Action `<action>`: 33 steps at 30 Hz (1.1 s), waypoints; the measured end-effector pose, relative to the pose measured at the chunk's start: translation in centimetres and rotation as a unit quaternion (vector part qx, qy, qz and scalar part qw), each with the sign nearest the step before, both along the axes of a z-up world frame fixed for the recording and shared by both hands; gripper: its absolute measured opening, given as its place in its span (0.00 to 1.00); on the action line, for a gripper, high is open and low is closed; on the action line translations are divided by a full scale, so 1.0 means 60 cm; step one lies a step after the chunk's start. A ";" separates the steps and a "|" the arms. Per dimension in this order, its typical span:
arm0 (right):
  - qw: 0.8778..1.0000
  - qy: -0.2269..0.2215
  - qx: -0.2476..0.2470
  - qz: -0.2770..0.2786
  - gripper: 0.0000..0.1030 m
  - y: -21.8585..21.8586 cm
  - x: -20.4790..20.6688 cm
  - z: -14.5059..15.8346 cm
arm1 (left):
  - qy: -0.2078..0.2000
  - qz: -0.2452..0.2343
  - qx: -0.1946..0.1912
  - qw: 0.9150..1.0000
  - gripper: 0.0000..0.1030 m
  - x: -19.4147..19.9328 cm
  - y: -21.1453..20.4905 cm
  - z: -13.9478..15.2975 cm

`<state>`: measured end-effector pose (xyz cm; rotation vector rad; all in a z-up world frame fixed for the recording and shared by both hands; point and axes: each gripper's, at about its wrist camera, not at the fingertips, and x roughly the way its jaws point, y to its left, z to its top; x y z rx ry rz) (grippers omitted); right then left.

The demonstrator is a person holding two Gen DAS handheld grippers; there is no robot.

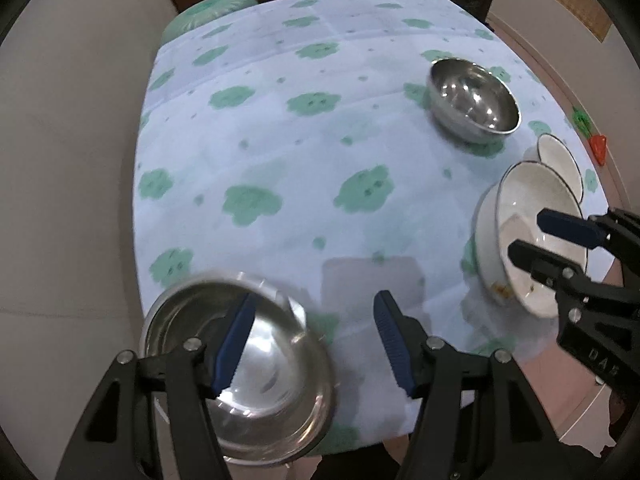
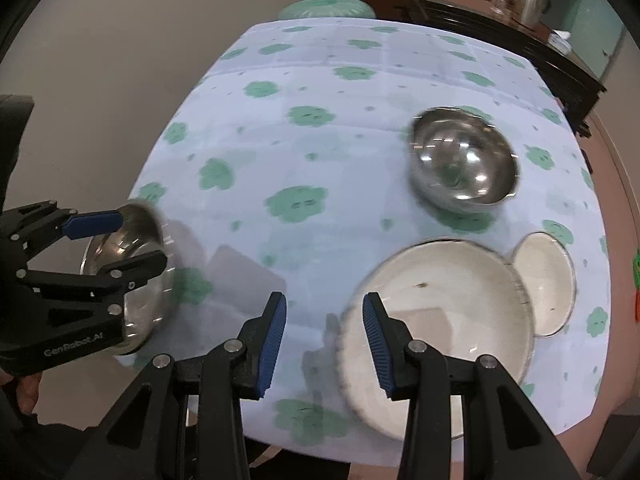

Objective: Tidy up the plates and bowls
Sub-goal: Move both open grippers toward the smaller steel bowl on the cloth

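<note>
A steel bowl sits at the table's near left corner, blurred. My left gripper hangs open over it, with one pad inside the bowl and the other outside its right rim, touching nothing. A white bowl stands at the near right, seemingly on a white plate. My right gripper is open above the white bowl's left rim. A small white dish lies just behind the white bowl. A second steel bowl stands farther back.
The table wears a pale blue cloth with green flower prints. Behind it are a green cushion and a dark wooden sideboard with pots. Bare floor runs along the right side, with a small orange thing on it.
</note>
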<state>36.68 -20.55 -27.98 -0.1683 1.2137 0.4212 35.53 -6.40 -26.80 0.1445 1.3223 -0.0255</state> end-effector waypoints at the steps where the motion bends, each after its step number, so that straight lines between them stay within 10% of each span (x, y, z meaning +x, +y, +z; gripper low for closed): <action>1: 1.000 0.001 0.000 -0.005 0.41 -0.010 0.008 -0.001 | 0.002 -0.002 0.001 1.000 0.61 0.010 -0.012 -0.002; 33: 0.999 0.020 0.000 -0.042 0.41 -0.182 0.201 -0.046 | 0.006 -0.020 0.004 1.000 0.61 0.221 -0.188 -0.037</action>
